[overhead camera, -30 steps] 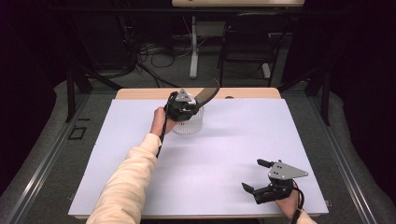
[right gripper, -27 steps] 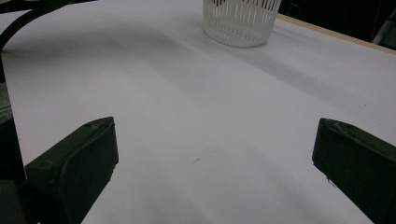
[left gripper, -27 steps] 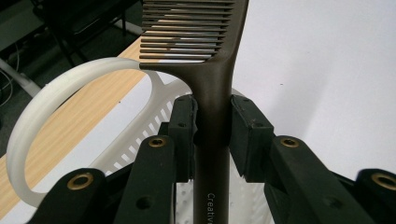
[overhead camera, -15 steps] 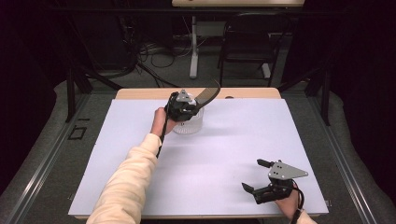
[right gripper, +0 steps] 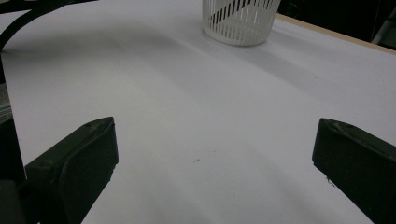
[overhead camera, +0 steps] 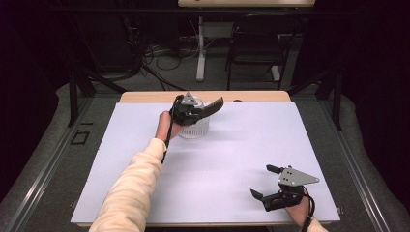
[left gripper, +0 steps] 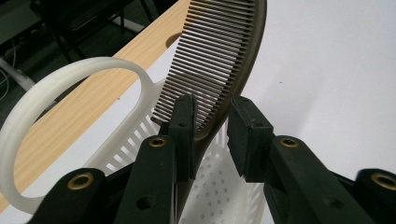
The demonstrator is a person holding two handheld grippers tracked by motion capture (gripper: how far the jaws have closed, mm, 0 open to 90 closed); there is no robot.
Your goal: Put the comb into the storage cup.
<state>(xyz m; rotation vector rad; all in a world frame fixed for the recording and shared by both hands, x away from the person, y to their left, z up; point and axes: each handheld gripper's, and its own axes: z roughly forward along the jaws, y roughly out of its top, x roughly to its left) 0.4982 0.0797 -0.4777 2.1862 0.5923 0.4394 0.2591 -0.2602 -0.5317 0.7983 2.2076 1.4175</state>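
Note:
A dark comb (left gripper: 219, 51) stands tilted between the jaws of my left gripper (left gripper: 210, 121), its lower end down inside a white slotted basket (left gripper: 219, 196) with a loop handle. My left gripper is shut across the comb's width, one pad on the teeth and one by the spine. In the high view my left gripper (overhead camera: 200, 112) hovers over the basket (overhead camera: 193, 131) at the table's far middle, and the comb (overhead camera: 213, 107) sticks out up and to the right. Near the front right, my right gripper (overhead camera: 260, 180) rests open, nothing between its jaws (right gripper: 215, 126). The basket (right gripper: 240, 21) stands far ahead of it.
A white sheet (overhead camera: 241, 145) covers most of the table, with a strip of bare wood (overhead camera: 251, 96) along the far edge. Beyond the table stand a dark chair (overhead camera: 254, 43) and cables on the floor. My left sleeve (overhead camera: 130, 188) crosses the sheet's left half.

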